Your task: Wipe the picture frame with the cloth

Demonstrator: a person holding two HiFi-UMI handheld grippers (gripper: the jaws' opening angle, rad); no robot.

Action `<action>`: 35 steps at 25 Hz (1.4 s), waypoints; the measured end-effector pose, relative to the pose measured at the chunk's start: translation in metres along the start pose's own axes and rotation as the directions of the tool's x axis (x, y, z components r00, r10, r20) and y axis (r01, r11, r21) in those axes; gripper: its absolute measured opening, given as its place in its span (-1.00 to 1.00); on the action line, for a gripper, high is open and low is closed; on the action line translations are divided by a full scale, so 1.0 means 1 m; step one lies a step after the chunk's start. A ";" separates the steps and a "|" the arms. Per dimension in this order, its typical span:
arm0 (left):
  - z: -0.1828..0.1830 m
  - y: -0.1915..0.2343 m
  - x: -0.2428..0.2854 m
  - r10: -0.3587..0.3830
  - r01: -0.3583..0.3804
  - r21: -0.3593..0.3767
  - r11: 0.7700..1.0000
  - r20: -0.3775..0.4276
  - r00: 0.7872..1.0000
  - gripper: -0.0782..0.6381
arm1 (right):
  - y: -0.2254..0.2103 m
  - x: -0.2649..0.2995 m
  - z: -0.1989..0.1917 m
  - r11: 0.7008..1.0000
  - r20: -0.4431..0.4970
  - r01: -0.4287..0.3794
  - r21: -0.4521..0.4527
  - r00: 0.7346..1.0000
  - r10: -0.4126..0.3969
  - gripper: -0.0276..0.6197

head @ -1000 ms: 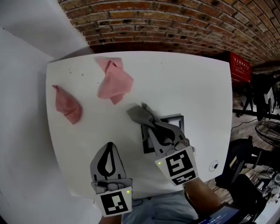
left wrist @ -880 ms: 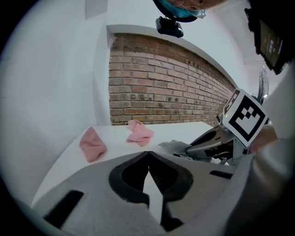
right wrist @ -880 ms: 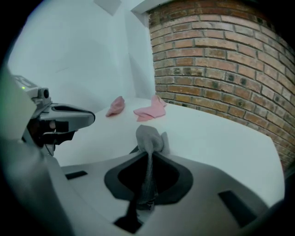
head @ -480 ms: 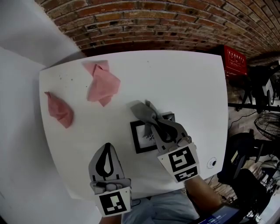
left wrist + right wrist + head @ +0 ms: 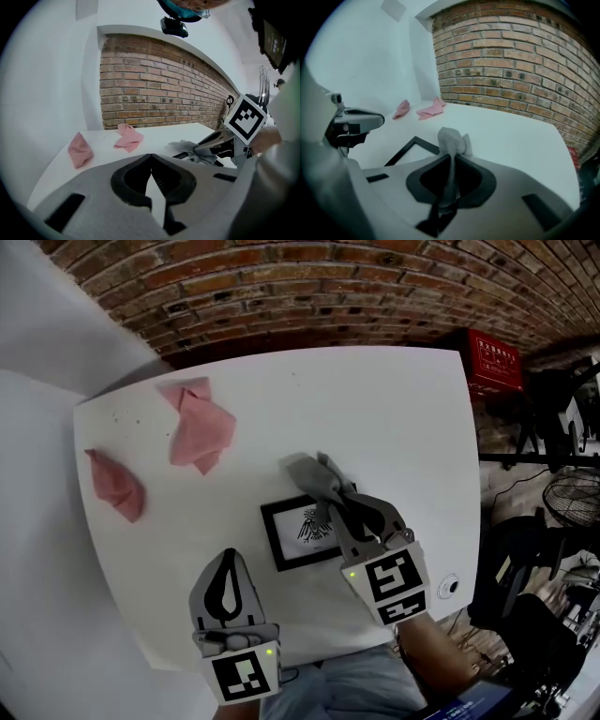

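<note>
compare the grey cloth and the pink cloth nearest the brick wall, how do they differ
The grey cloth is pinched in the shut right gripper; the pink cloth lies loose on the white table, touched by nothing. The grey cloth is bunched by the picture frame's far edge; the pink cloth sits well apart from the frame, toward the table's far left. Both are crumpled.

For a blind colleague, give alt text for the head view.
The right gripper holds a grey cloth at the edge of a black picture frame on a white table. The left gripper hovers shut; two pink cloths lie far left.
</note>
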State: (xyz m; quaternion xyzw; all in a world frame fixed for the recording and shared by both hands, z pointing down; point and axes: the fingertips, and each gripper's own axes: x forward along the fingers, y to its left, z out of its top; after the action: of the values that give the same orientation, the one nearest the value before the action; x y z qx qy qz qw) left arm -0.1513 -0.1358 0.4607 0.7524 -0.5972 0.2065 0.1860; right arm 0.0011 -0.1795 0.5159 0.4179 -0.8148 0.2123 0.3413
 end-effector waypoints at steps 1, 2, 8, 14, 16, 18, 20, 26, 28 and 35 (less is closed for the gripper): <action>0.001 -0.002 0.001 -0.004 0.004 0.002 1.000 0.000 1.000 -0.76 | -0.003 -0.001 -0.001 1.000 0.000 0.006 0.004 1.000 -0.006 -0.81; 0.001 -0.004 0.002 -0.007 0.007 0.005 1.000 0.001 1.000 -0.76 | -0.006 -0.002 -0.002 1.000 0.000 0.012 0.007 1.000 -0.012 -0.81; 0.009 -0.012 0.006 -0.016 0.016 0.026 1.000 0.014 1.000 -0.76 | -0.021 -0.012 -0.004 0.999 0.007 0.042 0.020 0.999 -0.042 -0.81; 0.024 -0.026 -0.005 -0.023 0.021 0.042 0.999 0.046 0.999 -0.76 | -0.036 -0.044 0.002 0.996 0.039 0.086 0.025 0.995 -0.087 -0.81; 0.031 -0.028 -0.013 -0.015 0.011 0.056 0.998 0.074 0.997 -0.76 | -0.037 -0.058 0.007 0.995 0.058 0.093 0.020 0.994 -0.094 -0.81; 0.039 -0.030 -0.022 -0.005 -0.003 0.068 0.998 0.109 0.994 -0.76 | -0.036 -0.070 0.014 0.995 0.081 0.097 0.011 0.992 -0.098 -0.81; 0.047 -0.032 -0.031 0.007 -0.015 0.056 0.998 0.135 0.991 -0.76 | -0.032 -0.080 0.020 0.995 0.104 0.096 -0.002 0.990 -0.095 -0.81; 0.055 -0.025 -0.067 0.069 -0.075 0.025 0.997 0.177 0.982 -0.76 | 0.001 -0.094 0.037 0.997 0.151 0.046 -0.055 0.988 -0.037 -0.81; 0.053 -0.018 -0.078 0.096 -0.100 0.014 0.995 0.178 0.979 -0.76 | 0.016 -0.093 0.043 0.997 0.160 0.021 -0.076 0.987 -0.008 -0.81; 0.038 0.012 -0.104 0.181 -0.182 -0.006 0.983 0.157 0.971 -0.76 | 0.065 -0.076 0.052 0.990 0.152 -0.072 -0.123 0.984 0.091 -0.81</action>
State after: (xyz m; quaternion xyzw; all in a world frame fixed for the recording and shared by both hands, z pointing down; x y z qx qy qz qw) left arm -0.1804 -0.0727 0.3737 0.7094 -0.6753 0.1651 0.1157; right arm -0.0402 -0.1354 0.4215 0.3789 -0.8667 0.1442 0.2908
